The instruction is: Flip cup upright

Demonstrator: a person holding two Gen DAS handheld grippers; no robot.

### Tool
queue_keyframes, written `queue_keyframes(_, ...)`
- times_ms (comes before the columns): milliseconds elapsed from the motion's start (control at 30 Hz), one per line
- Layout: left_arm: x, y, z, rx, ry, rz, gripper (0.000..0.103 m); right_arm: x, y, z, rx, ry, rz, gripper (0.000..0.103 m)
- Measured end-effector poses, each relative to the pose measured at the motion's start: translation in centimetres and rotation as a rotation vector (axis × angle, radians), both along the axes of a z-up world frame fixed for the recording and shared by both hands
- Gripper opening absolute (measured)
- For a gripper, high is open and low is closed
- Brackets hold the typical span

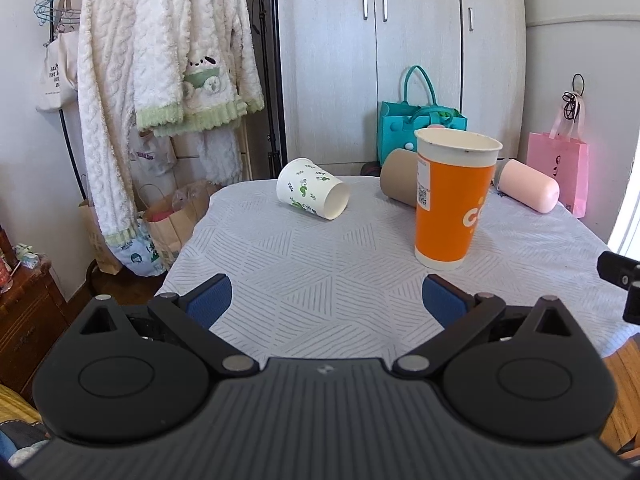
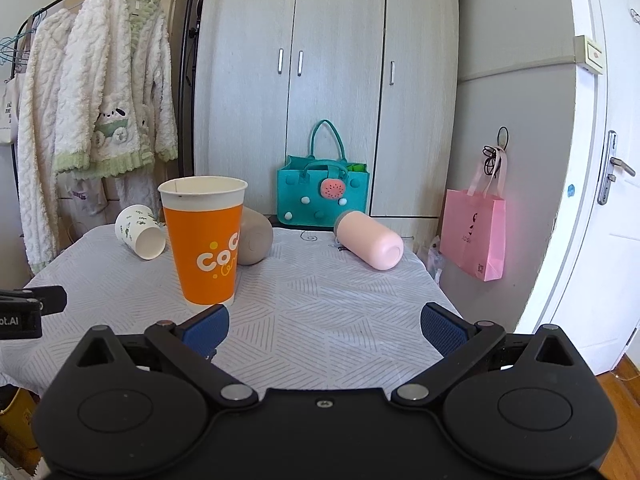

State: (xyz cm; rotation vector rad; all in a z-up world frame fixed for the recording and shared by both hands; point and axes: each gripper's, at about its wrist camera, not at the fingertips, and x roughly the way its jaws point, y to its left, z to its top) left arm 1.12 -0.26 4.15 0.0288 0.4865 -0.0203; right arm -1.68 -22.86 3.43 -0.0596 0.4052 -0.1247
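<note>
A tall orange paper cup (image 1: 452, 200) stands upright on the table, also in the right wrist view (image 2: 206, 240). A white cup with green leaf print (image 1: 313, 194) lies on its side at the far left, mouth toward me; it shows in the right wrist view (image 2: 140, 232) too. A brown cup (image 1: 398, 178) (image 2: 256, 240) lies on its side behind the orange cup. A pink cup (image 1: 528, 190) (image 2: 370, 240) lies on its side at the far right. My left gripper (image 1: 326, 300) is open and empty, short of the cups. My right gripper (image 2: 324, 326) is open and empty.
The table (image 1: 320, 272) has a grey patterned cloth. Behind it stand a teal felt bag (image 2: 322, 196) and a wardrobe (image 2: 332, 80). A pink bag (image 2: 474, 236) hangs at the right. Robes hang on a rack (image 1: 160, 60) at the left, paper bags (image 1: 172, 220) below.
</note>
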Motion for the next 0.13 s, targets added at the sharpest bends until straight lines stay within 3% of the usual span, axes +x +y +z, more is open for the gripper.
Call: queue_keyframes(133, -0.01, 0.03, -0.02, 0.001, 0.002, 0.000, 0.103, -0.08, 0.12, 0.00, -0.001, 0.001, -0.002, 0.103)
